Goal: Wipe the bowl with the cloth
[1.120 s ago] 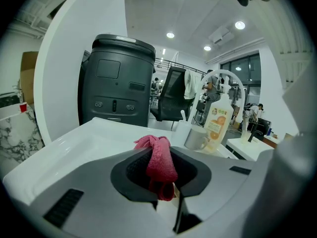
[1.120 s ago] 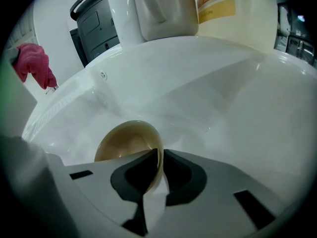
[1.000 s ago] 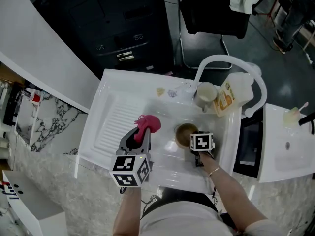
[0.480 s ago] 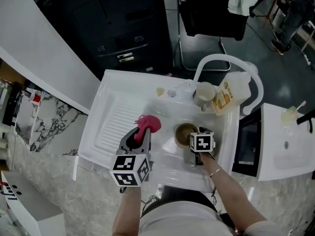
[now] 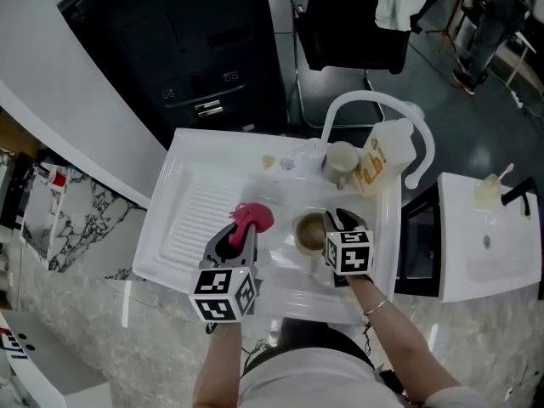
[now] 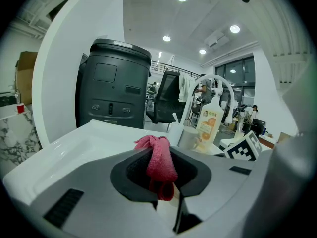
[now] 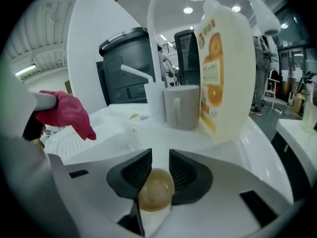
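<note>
A small brown bowl (image 5: 308, 232) sits on the floor of the white sink (image 5: 280, 189). My right gripper (image 5: 336, 219) hangs above its right rim. In the right gripper view the jaws (image 7: 160, 157) stand apart and have just been closing a little; the bowl (image 7: 156, 190) shows below through the gap, not gripped. My left gripper (image 5: 244, 232) is to the left of the bowl, shut on a bunched pink cloth (image 5: 252, 218). The cloth (image 6: 159, 157) hangs between its pads and also shows at the left of the right gripper view (image 7: 64, 110).
A grey mug (image 5: 342, 158) and an orange-labelled soap bottle (image 5: 374, 160) stand on the sink's back right rim under the arched white faucet (image 5: 365, 100). The ribbed drainboard (image 5: 191, 215) lies to the left. A black cabinet and a chair stand beyond.
My right gripper has lifted away from the bowl, and its marker cube looks larger. The bowl stays on the sink floor. The left gripper with the cloth has kept still.
</note>
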`<action>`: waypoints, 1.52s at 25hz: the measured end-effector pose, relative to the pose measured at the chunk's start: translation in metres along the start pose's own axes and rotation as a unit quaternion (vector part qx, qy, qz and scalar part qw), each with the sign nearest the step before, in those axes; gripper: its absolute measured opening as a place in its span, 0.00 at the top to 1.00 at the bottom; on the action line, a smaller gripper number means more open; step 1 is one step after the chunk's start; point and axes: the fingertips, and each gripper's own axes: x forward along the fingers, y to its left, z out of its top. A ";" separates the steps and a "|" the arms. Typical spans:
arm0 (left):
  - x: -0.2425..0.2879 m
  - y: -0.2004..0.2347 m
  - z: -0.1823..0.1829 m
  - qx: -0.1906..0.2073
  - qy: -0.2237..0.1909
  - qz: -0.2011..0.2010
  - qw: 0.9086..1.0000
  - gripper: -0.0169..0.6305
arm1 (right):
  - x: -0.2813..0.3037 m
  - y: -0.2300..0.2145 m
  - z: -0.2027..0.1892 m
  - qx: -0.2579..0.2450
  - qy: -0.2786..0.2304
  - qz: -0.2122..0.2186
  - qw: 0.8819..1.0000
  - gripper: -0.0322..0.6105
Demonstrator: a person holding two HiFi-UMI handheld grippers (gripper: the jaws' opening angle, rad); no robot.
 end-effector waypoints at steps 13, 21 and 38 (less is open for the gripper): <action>-0.034 -0.015 0.001 0.020 -0.020 -0.019 0.999 0.84 | -0.118 0.031 0.063 -0.005 -0.150 0.024 0.988 0.81; -0.059 -0.024 0.003 0.032 -0.036 -0.030 0.998 0.84 | -0.181 0.048 0.071 -0.012 -0.210 0.032 0.977 0.85; -0.114 -0.038 0.000 0.045 -0.062 -0.029 0.997 0.84 | -0.259 0.060 0.054 -0.008 -0.258 0.029 0.966 0.95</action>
